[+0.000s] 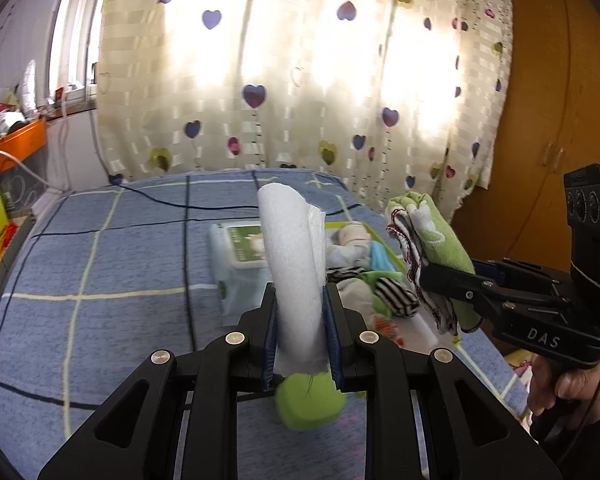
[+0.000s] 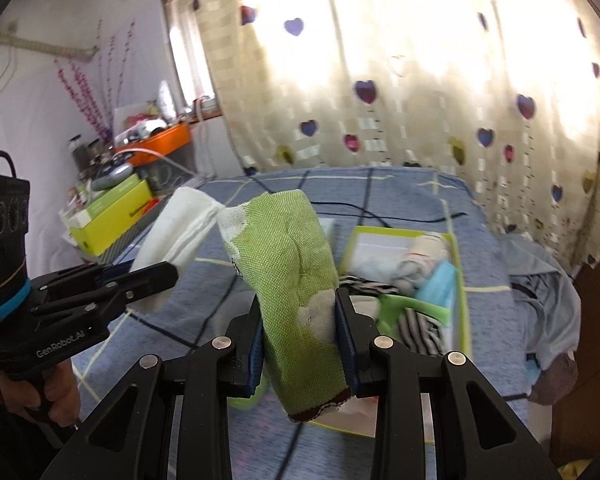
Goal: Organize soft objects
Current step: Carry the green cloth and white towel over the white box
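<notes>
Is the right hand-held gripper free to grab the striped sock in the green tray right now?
Probably not: the right hand-held gripper is already shut on a green sock, so it would have to let go first.

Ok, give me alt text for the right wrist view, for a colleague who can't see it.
The right gripper is shut on a folded green cloth above a blue plaid bed. Behind it lies a green-rimmed tray of small soft items; at left, the left gripper holds a white cloth.
</notes>
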A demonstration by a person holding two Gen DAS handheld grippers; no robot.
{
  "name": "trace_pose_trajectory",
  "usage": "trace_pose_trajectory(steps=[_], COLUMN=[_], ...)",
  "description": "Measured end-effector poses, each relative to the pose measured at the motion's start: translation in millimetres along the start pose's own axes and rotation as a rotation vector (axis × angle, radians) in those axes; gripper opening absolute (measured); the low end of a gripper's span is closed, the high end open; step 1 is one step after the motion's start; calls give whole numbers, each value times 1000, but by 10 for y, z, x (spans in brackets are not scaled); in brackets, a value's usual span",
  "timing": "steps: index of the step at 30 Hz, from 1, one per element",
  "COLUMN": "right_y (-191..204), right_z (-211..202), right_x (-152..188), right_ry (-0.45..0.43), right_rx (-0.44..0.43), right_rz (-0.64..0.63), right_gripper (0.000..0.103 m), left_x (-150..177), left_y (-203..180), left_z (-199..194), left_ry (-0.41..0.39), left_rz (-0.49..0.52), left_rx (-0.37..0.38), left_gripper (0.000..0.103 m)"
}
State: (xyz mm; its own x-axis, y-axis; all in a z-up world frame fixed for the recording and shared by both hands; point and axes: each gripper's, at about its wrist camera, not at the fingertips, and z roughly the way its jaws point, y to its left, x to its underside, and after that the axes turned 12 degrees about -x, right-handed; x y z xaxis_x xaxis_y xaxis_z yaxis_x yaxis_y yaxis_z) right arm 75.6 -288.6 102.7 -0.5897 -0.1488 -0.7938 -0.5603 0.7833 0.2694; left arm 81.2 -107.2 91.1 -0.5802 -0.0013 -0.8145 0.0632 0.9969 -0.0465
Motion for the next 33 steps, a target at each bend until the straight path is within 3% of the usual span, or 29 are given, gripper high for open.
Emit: trace_pose_trajectory(steps=[13,33], right_y=[-530,-1006], right_z=[-164,144], right_x=[254,571], right_ry=[10,105], right_rx=[76,86], right_rz=[104,200], right_gripper=[30,30], left_x=[102,365], left_y=[-490,-952], left_z=[270,818], left_ry=[78,253], left_rz=[70,126], left_rx=[104,183], left_gripper=[22,22])
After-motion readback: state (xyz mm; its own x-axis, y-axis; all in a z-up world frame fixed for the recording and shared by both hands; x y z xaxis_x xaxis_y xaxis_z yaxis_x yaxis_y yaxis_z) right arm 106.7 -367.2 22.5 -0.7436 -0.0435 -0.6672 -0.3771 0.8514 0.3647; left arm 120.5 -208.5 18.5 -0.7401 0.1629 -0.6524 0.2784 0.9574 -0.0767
